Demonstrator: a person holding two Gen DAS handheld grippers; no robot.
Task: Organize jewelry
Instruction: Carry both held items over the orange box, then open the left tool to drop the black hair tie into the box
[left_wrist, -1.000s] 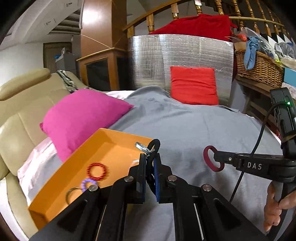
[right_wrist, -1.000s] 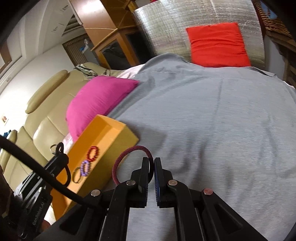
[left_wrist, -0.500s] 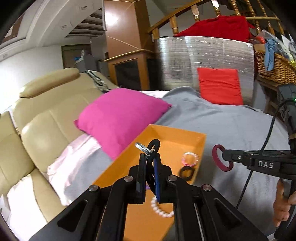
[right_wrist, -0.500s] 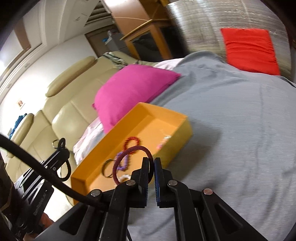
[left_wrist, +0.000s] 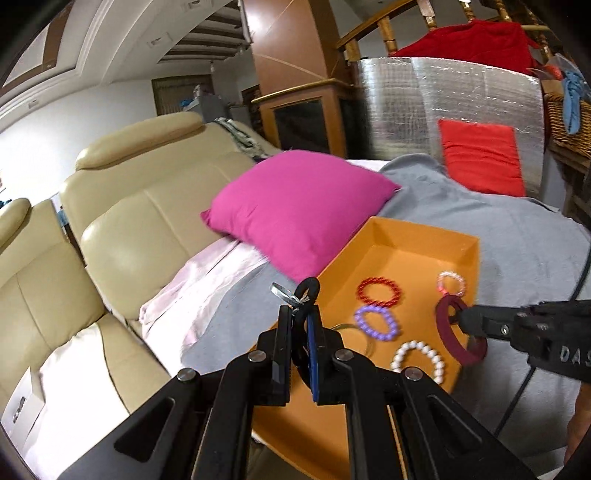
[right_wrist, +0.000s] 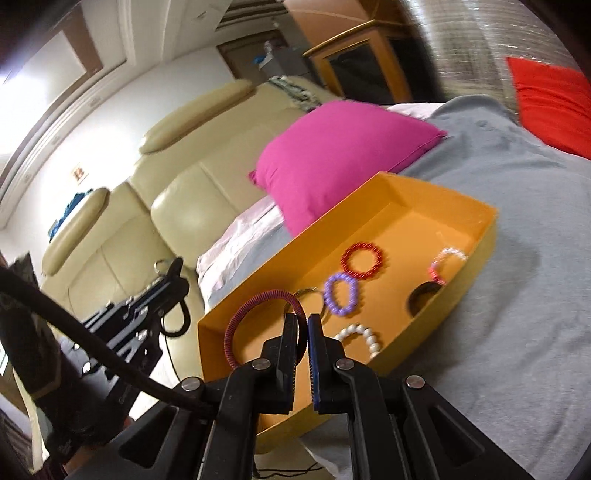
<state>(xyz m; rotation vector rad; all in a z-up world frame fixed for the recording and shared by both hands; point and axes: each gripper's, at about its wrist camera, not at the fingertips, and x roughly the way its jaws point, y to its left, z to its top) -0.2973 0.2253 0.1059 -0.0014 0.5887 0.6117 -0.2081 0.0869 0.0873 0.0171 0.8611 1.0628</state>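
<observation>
My left gripper (left_wrist: 301, 321) is shut on a black elastic loop (left_wrist: 313, 286) with a small metal charm, just above the near left edge of the orange tray (left_wrist: 424, 236). To its right, my right gripper (left_wrist: 461, 317) is shut on a maroon coiled band (left_wrist: 456, 349) hanging over the tray. In the right wrist view the same gripper (right_wrist: 303, 325) pinches the band (right_wrist: 243, 308) above the tray's near end (right_wrist: 443, 195). Inside lie a red bead bracelet (right_wrist: 362, 260), a purple one (right_wrist: 341, 295), a white pearl one (right_wrist: 360, 338) and a pink one (right_wrist: 443, 266).
The tray rests on a grey sheet (left_wrist: 517, 240) over a bed. A magenta pillow (left_wrist: 299, 206) touches the tray's far left side, and a red cushion (left_wrist: 480, 162) leans on a silver panel behind. A beige leather sofa (left_wrist: 129, 221) stands to the left.
Both grippers have swept left across the grey sheet and now hang over the orange tray. Each still holds its band. More bracelets inside the tray have come into sight.
</observation>
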